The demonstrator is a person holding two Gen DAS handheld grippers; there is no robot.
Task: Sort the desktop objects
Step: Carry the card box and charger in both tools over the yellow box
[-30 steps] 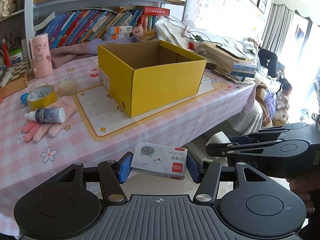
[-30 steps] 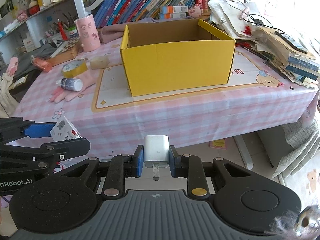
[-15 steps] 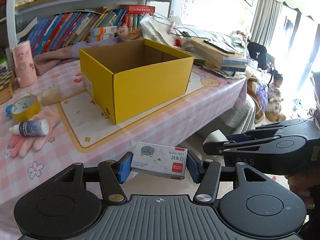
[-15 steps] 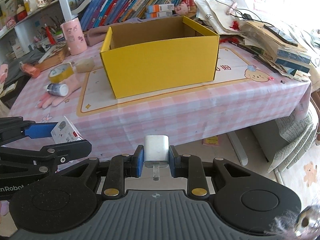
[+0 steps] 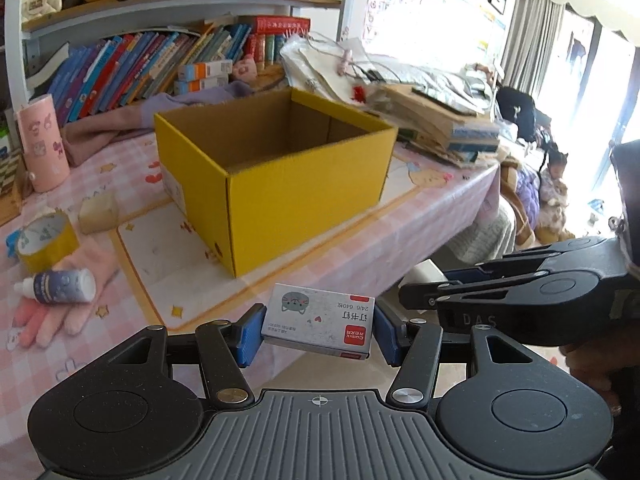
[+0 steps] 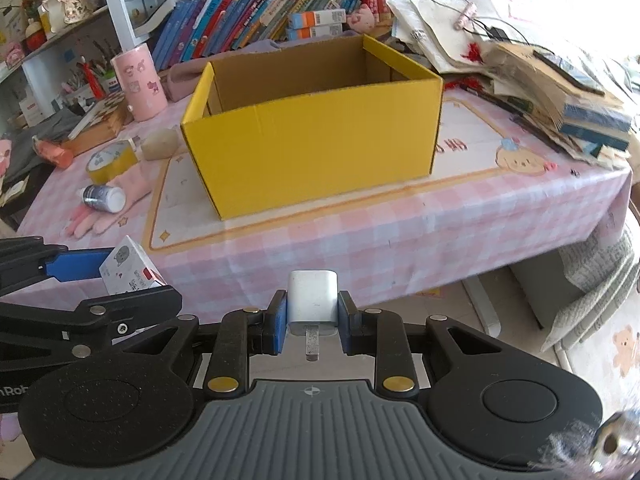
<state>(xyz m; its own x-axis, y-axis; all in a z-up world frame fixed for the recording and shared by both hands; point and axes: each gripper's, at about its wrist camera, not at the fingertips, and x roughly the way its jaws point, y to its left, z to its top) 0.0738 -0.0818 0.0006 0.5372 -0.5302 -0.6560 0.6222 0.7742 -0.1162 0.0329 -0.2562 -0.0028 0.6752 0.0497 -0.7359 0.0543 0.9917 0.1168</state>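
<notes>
An open yellow cardboard box (image 5: 276, 164) (image 6: 316, 140) stands empty on the pink checked tablecloth. My left gripper (image 5: 318, 330) is shut on a small white staple box (image 5: 318, 326) with a grey cat print, held off the table's front edge; the staple box (image 6: 130, 266) also shows at the left of the right wrist view. My right gripper (image 6: 313, 316) is shut on a white charger plug (image 6: 313, 298), prong toward the camera, below the table edge. In the left wrist view, the right gripper (image 5: 424, 296) reaches in from the right.
Left of the box lie a yellow tape roll (image 5: 46, 236), a small white bottle (image 5: 60, 286) on a pink glove (image 6: 114, 206), a tan block (image 5: 98, 212) and a pink cup (image 5: 42, 148). Stacked papers and books (image 6: 560, 92) crowd the right end. A bookshelf (image 5: 160, 68) backs the table.
Both views have shifted sideways along the table's front edge; the yellow box now sits more to the left in frame. Both grips are unchanged.
</notes>
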